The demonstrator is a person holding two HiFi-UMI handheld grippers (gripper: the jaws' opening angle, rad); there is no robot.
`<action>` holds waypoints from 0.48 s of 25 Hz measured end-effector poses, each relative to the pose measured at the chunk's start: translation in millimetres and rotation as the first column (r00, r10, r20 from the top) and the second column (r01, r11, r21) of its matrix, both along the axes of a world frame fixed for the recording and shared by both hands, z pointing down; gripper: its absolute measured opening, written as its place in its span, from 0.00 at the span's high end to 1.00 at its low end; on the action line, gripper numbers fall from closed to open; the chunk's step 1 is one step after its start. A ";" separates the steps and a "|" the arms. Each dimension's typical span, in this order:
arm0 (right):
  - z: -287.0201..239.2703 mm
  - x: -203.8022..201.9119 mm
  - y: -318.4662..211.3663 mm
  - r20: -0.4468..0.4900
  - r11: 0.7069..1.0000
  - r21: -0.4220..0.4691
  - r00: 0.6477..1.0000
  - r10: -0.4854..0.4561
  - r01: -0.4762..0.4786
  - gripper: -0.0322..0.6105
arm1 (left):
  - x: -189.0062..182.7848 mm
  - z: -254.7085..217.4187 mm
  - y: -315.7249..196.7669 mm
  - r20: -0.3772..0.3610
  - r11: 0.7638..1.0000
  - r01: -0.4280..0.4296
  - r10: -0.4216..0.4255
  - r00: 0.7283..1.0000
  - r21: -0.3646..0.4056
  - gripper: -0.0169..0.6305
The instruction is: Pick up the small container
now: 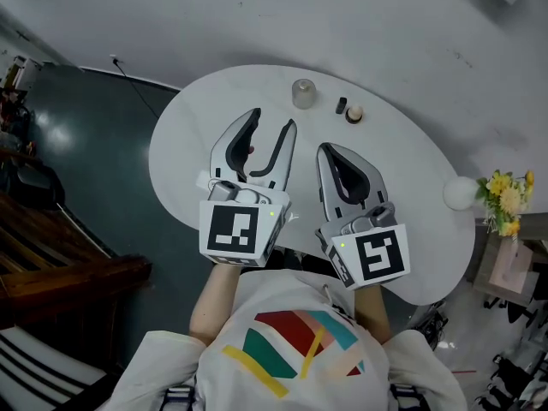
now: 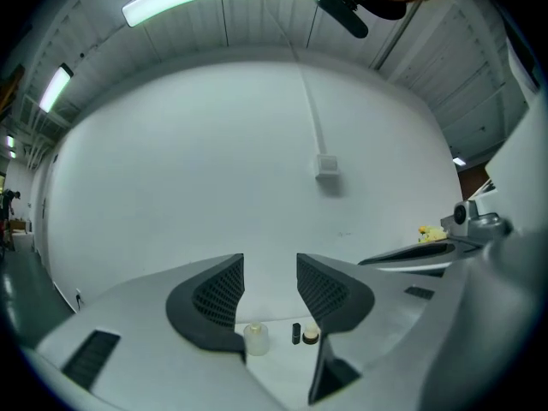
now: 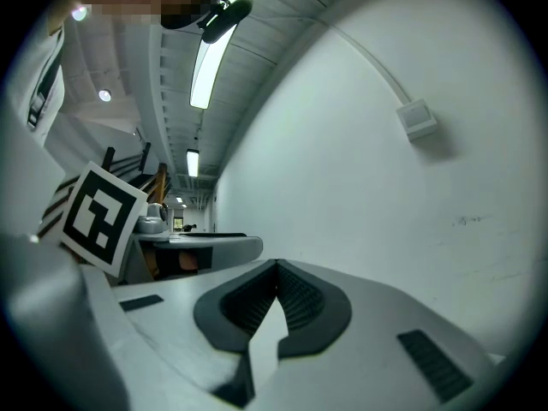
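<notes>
Left gripper (image 1: 273, 120): jaws apart, nothing between. Right gripper (image 1: 327, 151): jaws together, empty. Small container (image 1: 304, 93): far side of the table (image 1: 402, 169), beside a black piece (image 1: 341, 105) and a tan-lidded pot (image 1: 354, 114). Risk: a misaimed reach catches a neighbour or topples the container.

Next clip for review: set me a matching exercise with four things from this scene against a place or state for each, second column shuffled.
Things:
1. left gripper
2. right gripper
3. translucent container
4. yellow flowers

Places and states:
A. jaws together, empty
B. beside the table, at the head view's right edge
C. jaws apart, gripping nothing
D. on the table's far side, left of a small black item

Pairs: 1-C, 2-A, 3-D, 4-B
</notes>
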State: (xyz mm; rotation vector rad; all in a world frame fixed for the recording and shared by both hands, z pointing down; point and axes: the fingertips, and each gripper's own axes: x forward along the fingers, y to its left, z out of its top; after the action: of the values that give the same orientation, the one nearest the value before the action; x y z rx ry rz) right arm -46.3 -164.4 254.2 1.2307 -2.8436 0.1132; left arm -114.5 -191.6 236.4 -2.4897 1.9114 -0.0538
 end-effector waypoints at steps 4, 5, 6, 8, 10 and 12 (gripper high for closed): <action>10.7 0.9 -5.1 0.003 0.999 -0.034 1.000 0.016 -0.016 0.93 | 3.2 16.9 -26.0 0.003 0.998 -0.042 0.042 0.999 -0.054 0.65; 13.9 1.5 -7.1 0.002 0.999 -0.043 1.000 0.020 -0.020 0.94 | 4.4 21.7 -34.1 -0.009 0.996 -0.053 0.053 0.999 -0.067 0.64; 17.3 2.4 -9.0 0.000 0.998 -0.053 1.000 0.025 -0.025 0.93 | 5.6 26.6 -42.2 -0.023 0.995 -0.063 0.061 0.998 -0.081 0.63; 24.5 4.8 -12.3 -0.006 0.997 -0.072 0.999 0.037 -0.038 0.93 | 6.7 37.4 -57.5 -0.033 0.992 -0.074 0.071 0.997 -0.105 0.63; 31.9 7.9 -16.2 -0.011 0.994 -0.091 0.999 0.053 -0.053 0.93 | 6.8 48.8 -72.7 -0.007 0.990 -0.071 0.071 0.997 -0.121 0.63; 39.1 11.5 -21.5 -0.017 0.992 -0.109 0.998 0.068 -0.070 0.93 | 7.9 60.8 -88.0 0.033 0.989 -0.070 0.075 0.997 -0.131 0.63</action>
State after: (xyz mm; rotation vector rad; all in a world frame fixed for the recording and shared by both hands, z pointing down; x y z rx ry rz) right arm -34.8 -185.9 293.3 1.3022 -2.7429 0.2593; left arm -106.6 -279.6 297.1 -2.6170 1.8584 -0.2308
